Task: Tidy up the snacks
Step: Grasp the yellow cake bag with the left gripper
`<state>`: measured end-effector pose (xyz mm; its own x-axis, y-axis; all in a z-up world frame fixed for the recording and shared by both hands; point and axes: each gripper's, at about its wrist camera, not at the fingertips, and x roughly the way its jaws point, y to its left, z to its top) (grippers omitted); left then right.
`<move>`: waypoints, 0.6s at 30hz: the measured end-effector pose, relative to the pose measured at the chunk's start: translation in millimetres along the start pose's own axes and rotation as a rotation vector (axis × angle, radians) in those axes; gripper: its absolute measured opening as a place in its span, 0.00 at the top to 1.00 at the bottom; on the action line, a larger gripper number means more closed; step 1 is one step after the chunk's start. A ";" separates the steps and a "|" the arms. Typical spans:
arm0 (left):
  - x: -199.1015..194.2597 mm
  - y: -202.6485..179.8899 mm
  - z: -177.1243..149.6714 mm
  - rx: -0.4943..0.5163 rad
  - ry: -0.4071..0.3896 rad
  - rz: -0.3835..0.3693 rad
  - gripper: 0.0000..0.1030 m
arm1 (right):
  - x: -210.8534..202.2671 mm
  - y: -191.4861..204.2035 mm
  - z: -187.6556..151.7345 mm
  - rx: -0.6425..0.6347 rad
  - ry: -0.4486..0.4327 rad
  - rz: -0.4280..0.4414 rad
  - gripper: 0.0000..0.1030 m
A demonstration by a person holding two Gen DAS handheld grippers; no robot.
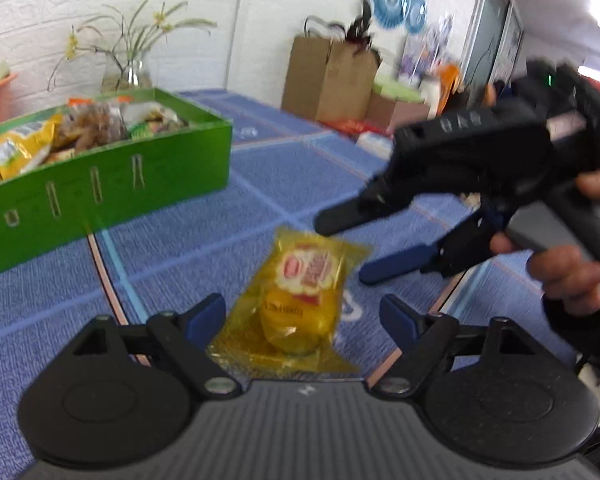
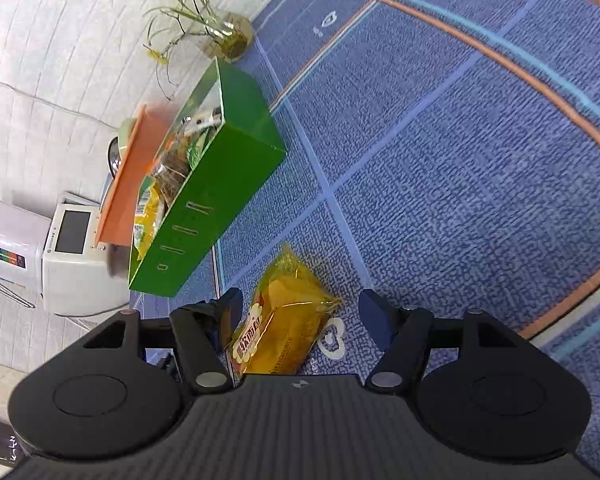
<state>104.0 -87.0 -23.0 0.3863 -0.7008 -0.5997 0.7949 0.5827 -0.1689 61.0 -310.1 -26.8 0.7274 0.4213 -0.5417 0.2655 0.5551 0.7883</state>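
Blue patterned tabletop [image 1: 284, 184] carries everything. Green box [image 1: 112, 176] sits at the far left near the wall, already loaded with snack packs; glass vase with a plant [image 1: 128, 72] behind it. Right tongs [image 1: 360, 248] come in from the right, held by a hand [image 1: 564, 276], fingers apart, nothing between them in that view. Left tongs [image 1: 300, 316] are spread wide, empty, straddling the near end of the yellow snack packet [image 1: 300, 300]. Packet lies flat on the tabletop, near the box but apart from it, and both tongs point at it. In the right wrist view the packet [image 2: 284, 320] sits between the open fingers, no pad pressing. Judgement: grasp step. Only one tool should take it; close on the bulky middle, not the thin crinkly seal, or it may slip. Then lift clear over the box wall.
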 end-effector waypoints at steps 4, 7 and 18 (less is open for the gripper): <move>7.5 -9.2 -6.1 0.071 0.013 0.066 0.24 | 8.7 1.9 -2.5 -0.091 -0.011 0.058 0.00; 6.2 -12.7 -6.9 0.077 0.013 0.099 0.38 | 13.4 7.2 -5.9 -0.195 -0.009 0.045 0.28; -22.7 -21.7 -7.4 0.044 -0.062 0.160 0.43 | 0.9 33.9 -11.4 -0.349 -0.069 0.111 0.33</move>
<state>74.4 -80.7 -11.5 0.5366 -0.6257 -0.5662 0.7401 0.6712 -0.0404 63.5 -282.7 -3.9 0.7835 0.4501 -0.4284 -0.0406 0.7251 0.6875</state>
